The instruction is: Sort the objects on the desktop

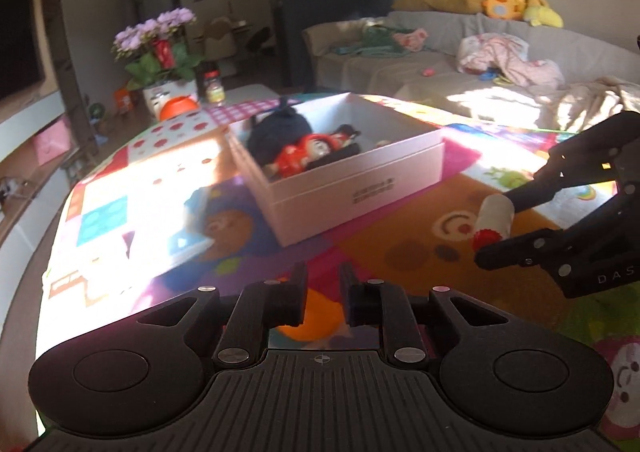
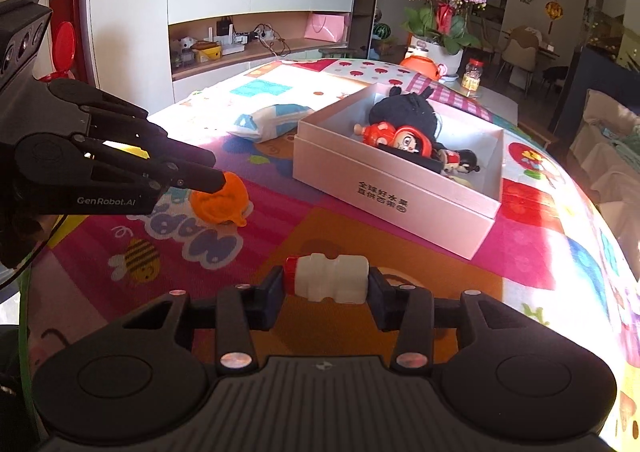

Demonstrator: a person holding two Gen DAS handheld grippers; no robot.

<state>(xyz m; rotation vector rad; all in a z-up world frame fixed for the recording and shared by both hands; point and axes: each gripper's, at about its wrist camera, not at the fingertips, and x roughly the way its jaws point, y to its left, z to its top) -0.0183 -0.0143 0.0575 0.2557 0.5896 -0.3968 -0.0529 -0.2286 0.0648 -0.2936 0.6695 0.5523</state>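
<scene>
My right gripper [image 2: 326,292] is shut on a small white bottle with a red cap [image 2: 328,278], gripped end to end just above the mat; the bottle also shows in the left wrist view [image 1: 494,222]. My left gripper [image 1: 323,298] hangs over an orange toy [image 1: 308,326], which lies on the mat; its jaws stand a little apart and nothing is between them. In the right wrist view its fingertips [image 2: 216,178] touch the top of that toy [image 2: 218,202]. A white box [image 2: 394,204] holds a black plush [image 2: 404,108] and red figurines [image 2: 396,140].
A blue-white pouch [image 2: 272,124] lies left of the box. An orange pot [image 2: 418,64], a flower planter [image 2: 440,46] and a jar [image 2: 471,74] stand at the table's far edge. A sofa [image 1: 480,64] is beyond the table.
</scene>
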